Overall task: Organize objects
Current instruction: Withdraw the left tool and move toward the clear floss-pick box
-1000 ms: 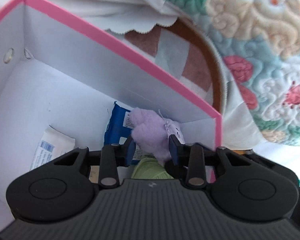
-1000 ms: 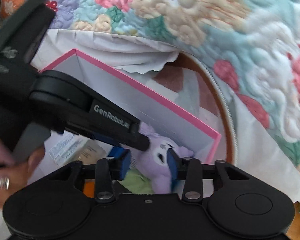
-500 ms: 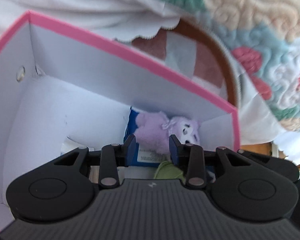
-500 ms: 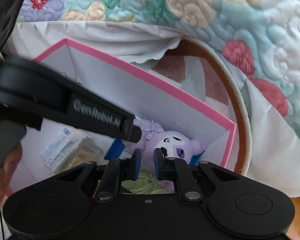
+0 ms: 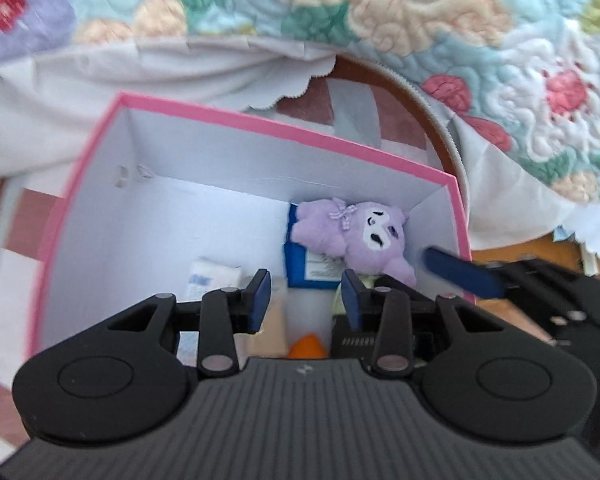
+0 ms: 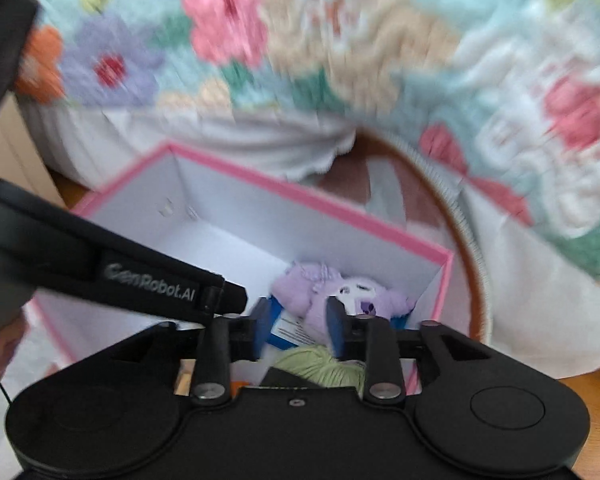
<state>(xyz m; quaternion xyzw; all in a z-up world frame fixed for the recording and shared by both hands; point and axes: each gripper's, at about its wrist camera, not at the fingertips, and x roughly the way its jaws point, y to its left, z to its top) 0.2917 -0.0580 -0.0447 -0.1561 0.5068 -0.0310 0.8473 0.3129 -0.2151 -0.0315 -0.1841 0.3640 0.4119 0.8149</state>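
A purple plush toy lies in the far right corner of a pink-rimmed white box, on a blue packet. It also shows in the right wrist view, inside the same box. My left gripper is open and empty above the box. My right gripper is open and empty above the box's near side; one of its fingers shows in the left wrist view. The left gripper's body crosses the right wrist view.
The box also holds a white packet, a green yarn ball, an orange item and a dark item. Behind it lie a floral quilt, a white sheet and a brown round rug.
The left gripper let go of the plush, which now lies in the box corner. Both grippers rose and pulled back. The right gripper shut briefly and has opened again.
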